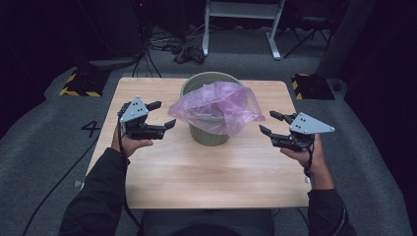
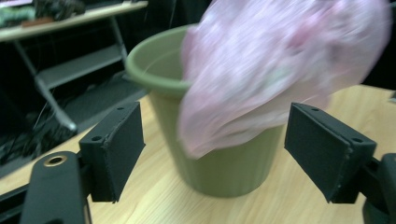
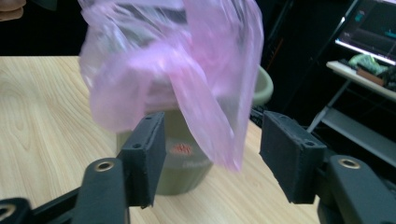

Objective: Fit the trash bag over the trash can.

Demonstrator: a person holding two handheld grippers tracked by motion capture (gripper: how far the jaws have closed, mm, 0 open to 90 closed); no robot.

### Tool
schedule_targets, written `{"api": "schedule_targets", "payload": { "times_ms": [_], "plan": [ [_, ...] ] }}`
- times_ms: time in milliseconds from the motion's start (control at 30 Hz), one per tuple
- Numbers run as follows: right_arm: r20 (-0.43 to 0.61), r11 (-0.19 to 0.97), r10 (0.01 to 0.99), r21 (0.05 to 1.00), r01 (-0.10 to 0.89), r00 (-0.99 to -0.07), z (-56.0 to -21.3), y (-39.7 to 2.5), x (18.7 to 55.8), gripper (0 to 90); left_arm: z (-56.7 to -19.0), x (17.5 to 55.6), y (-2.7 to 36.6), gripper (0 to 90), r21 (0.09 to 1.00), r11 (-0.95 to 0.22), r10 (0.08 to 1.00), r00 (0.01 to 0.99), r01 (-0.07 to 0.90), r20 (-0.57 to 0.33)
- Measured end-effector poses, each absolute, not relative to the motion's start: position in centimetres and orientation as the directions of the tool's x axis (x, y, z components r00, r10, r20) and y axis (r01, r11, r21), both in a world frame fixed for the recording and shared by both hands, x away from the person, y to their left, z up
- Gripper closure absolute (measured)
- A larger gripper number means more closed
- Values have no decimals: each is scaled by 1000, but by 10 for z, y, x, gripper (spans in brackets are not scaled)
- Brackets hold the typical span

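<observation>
Pink, thin plastic bag (image 1: 216, 109) is draping over the rim of an olive-green bin (image 1: 209, 133), which is standing toward the far middle of the wooden bench (image 1: 206, 172). Left of it, the left claw (image 1: 158, 116) is hovering with jaws wide apart, gripping nothing, a hand (image 1: 129, 144) cupping it from below. The left gripper view is showing the bin's ribbed wall (image 2: 219, 163) and open rim. The right gripper view is showing a small red mark (image 3: 181, 149) on the bin's side. Right of the bin, the right claw (image 1: 270, 123) is hanging open and empty too, just clear of the bag. Bare bench is lying toward the near edge.
</observation>
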State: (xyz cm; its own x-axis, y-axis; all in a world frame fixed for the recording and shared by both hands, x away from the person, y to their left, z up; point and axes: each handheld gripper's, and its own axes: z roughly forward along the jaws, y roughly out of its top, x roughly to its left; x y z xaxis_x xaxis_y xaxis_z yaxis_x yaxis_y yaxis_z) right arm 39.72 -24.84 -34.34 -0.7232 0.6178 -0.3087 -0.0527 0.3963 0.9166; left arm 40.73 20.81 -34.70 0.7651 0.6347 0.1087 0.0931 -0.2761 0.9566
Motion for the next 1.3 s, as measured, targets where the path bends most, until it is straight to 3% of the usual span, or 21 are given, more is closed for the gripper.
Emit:
{"api": "schedule_targets", "payload": {
  "times_ms": [233,367,433,467,500,533,567,600,633,667,700,767,867,1300],
  "plan": [
    [-309,371,591,924,-89,-745,-328,-229,398,355,-318,393,172,168,953,-303,571,800,0,182],
    [-317,387,565,917,-95,-762,-326,-217,401,337,-305,402,156,171,938,-346,579,788,2,212],
    [-323,418,545,905,-83,-774,-328,-205,406,340,-299,412,150,293,937,-348,595,777,19,205],
    [-323,418,545,905,-83,-774,-328,-205,406,340,-298,418,147,293,934,-356,590,782,26,203],
    [-346,457,535,886,-80,-771,-332,-197,411,378,-297,430,142,412,924,-380,598,773,44,209],
    [-357,478,530,875,-77,-769,-334,-194,413,442,-297,430,142,466,924,-380,598,773,44,209],
    [-369,500,529,863,-71,-764,-336,-191,416,501,-297,436,139,485,917,-396,606,764,51,220],
    [-369,500,529,863,-71,-764,-336,-191,416,501,-298,441,137,485,910,-411,611,758,56,229],
    [-367,521,521,852,-54,-771,-340,-188,422,621,-299,446,135,609,902,-429,621,744,59,247],
    [-367,521,521,852,-54,-771,-340,-188,422,621,-299,451,135,609,898,-434,625,740,65,249],
    [-364,530,521,847,-42,-772,-344,-186,425,676,-300,456,136,688,898,-433,619,749,72,239],
    [-365,535,521,844,-38,-771,-345,-185,427,711,-302,463,137,728,887,-455,627,734,73,262],
    [-368,544,521,838,-33,-770,-350,-185,430,823,-306,472,138,893,881,-466,629,732,85,262],
    [-366,586,505,811,-2,-781,-367,-185,439,872,-317,520,151,900,875,-438,734,645,206,215]
  ]
}}
